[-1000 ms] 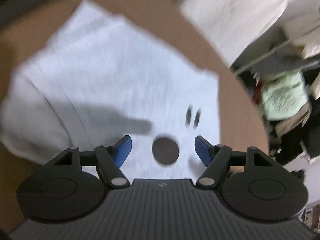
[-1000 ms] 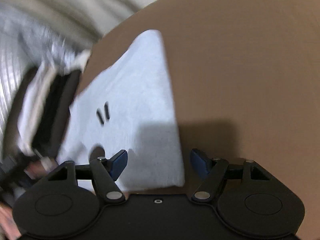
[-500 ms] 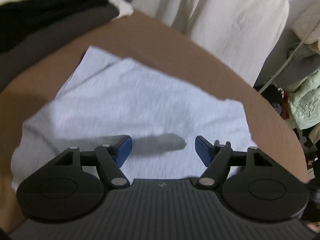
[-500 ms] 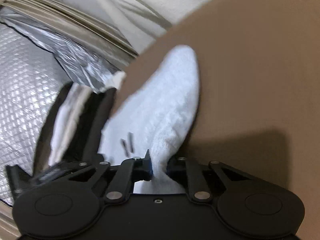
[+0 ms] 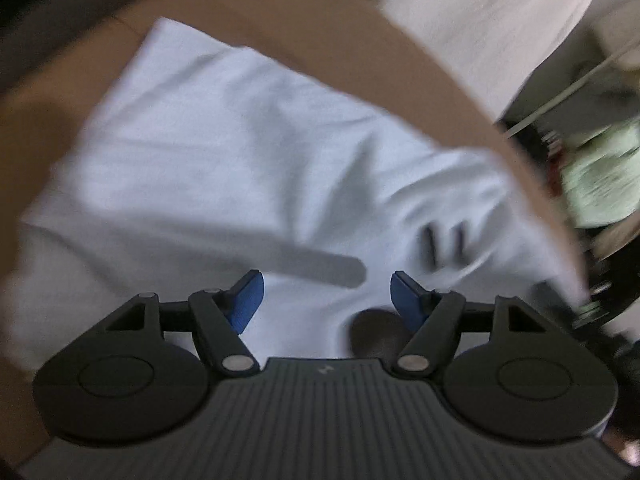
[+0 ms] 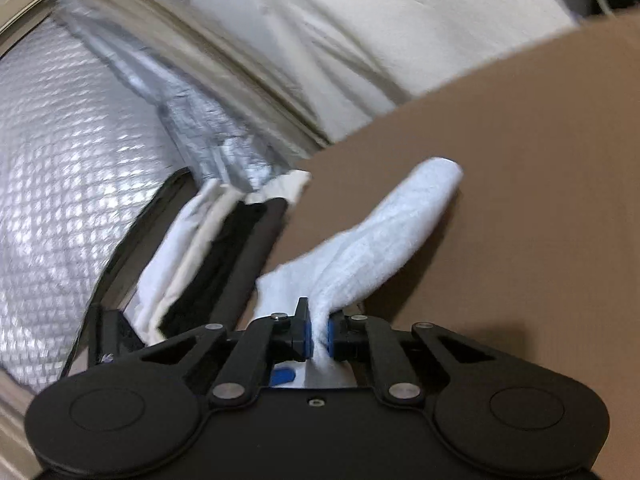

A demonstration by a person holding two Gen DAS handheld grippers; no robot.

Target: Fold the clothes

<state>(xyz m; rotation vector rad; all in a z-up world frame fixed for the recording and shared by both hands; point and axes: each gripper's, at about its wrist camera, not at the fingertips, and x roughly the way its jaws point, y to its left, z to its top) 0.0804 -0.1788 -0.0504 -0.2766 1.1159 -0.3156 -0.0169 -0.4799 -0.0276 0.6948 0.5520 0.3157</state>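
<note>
The right gripper [image 6: 318, 336] has just been closing and is pinching the white garment's [image 5: 224, 152] near edge off the brown desk [image 6: 520, 160]. The left gripper [image 5: 326, 294] is hovering wide, holding nothing. With one corner pinched, the cloth could be bunching or slipping free.

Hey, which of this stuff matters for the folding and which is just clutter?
In use: white garment, pinched by the right tool; left tool, open above it; brown table.
Clutter: foil sheet, cream cloth, green cloth.

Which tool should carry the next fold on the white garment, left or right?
Right. The right tool is already shut on an edge of the white garment, bunched and raised off the brown surface. The left tool hangs open above the cloth, gripping nothing.
</note>
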